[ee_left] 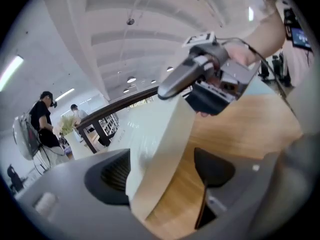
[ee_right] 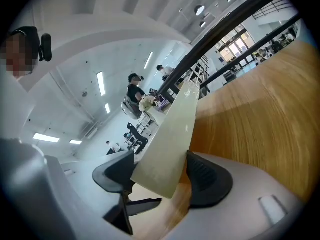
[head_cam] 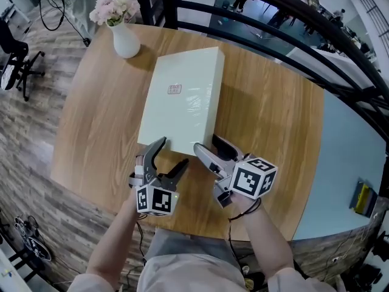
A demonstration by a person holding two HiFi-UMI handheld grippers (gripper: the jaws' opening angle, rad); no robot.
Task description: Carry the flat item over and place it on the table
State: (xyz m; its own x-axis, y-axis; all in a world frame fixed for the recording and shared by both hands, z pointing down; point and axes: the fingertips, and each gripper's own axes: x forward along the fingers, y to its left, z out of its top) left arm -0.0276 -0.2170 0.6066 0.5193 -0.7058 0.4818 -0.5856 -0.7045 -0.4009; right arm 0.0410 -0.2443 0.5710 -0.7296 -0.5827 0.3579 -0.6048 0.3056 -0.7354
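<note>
Left gripper, jaws wide, straddles the 6 o'clock edge of the flat cream box lying on the wooden table; right gripper clamps its 5 o'clock corner.

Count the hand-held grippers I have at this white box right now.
2. The left hand-held gripper straddles the near-left corner of the white box, jaws open; the right hand-held gripper appears clamped on its near-right corner.
</note>
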